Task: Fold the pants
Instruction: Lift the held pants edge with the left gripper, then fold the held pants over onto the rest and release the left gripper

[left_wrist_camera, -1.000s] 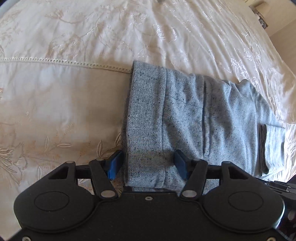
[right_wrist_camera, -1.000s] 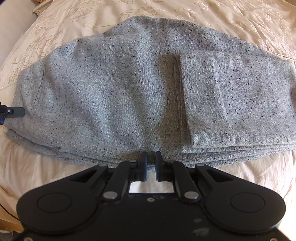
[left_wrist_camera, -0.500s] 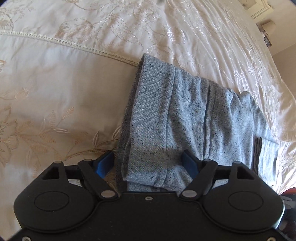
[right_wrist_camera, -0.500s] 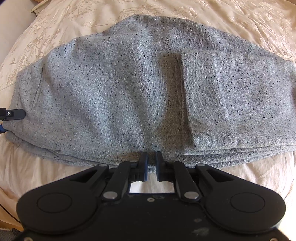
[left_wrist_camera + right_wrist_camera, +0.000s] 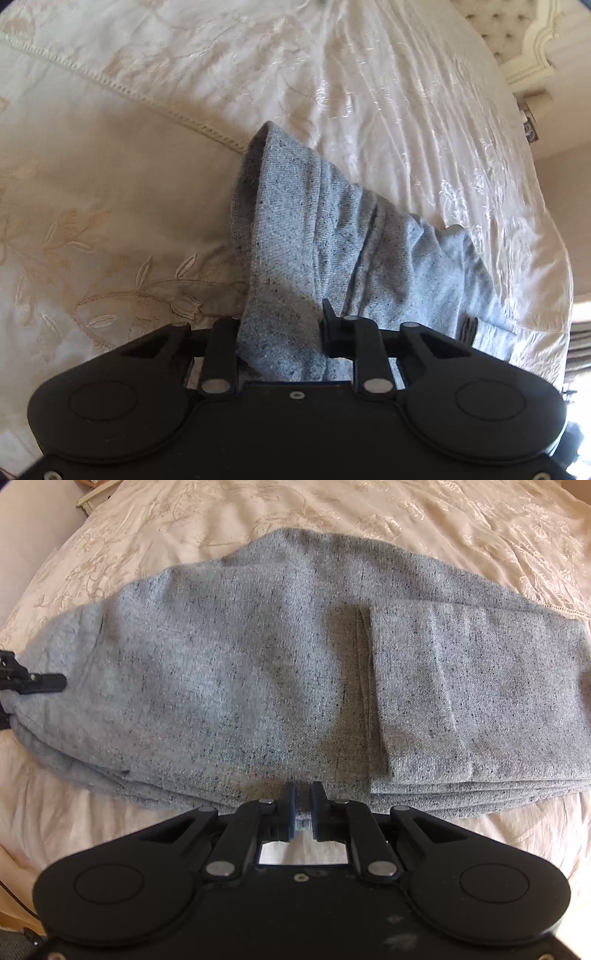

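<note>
Left jaws closing on the pants' end, right pinching the near edge.

Your left gripper point(image 5: 280, 332) was closing its jaws, with the end of the speckled grey knit pants point(image 5: 295, 672) bunched between its fingers and lifted off the cream embroidered bedspread point(image 5: 110, 184); a second earlier that end lay flat between wide-open jaws. From this gripper the cloth ran away toward one o'clock. In the right view the pants' long axis lay nine to three. Your right gripper point(image 5: 303, 812) was nearly shut on the near edge at six o'clock, unchanged. The left, at nine o'clock there, was nearer the free end.
</note>
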Tool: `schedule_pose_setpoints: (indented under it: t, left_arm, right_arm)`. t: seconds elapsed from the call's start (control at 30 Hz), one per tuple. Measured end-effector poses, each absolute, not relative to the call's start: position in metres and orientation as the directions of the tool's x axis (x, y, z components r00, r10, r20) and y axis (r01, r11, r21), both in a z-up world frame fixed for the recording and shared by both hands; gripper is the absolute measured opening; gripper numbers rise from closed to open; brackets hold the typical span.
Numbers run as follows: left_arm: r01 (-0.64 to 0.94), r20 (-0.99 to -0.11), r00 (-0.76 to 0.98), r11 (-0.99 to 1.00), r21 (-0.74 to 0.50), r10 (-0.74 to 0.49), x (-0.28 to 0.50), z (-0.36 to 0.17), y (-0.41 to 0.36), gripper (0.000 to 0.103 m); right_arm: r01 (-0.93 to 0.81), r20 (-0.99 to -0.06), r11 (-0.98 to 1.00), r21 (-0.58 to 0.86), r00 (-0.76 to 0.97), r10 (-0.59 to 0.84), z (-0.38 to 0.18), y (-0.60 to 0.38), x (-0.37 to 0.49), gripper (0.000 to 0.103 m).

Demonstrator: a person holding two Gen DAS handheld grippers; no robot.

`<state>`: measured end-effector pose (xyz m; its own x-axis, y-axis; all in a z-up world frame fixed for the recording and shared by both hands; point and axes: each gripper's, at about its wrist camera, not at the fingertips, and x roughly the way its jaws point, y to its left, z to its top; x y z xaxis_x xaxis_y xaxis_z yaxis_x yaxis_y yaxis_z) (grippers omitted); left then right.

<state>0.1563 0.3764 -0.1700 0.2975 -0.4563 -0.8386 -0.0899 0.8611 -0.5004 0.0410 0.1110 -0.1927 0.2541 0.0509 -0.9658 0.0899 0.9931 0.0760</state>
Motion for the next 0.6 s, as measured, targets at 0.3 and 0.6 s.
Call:
schedule_pose_setpoints:
  t: [0.3,0.6]
  left_arm:
    - [0.107,-0.782,0.426,0.884,-0.455,-0.454,0.128,-0.090,0.318,0.026]
    - [0.223,-0.748,0.519,0.911,-0.348,-0.413,0.094,-0.024,0.228,0.026]
  right_arm:
    - [0.069,-0.956,0.989,0.134,0.272,0.111,-0.210,0.103,0.033,0.009]
    - [-0.045,-0.902,0.954,0.296,0.315,0.295,-0.193,0.064,0.014,0.008]
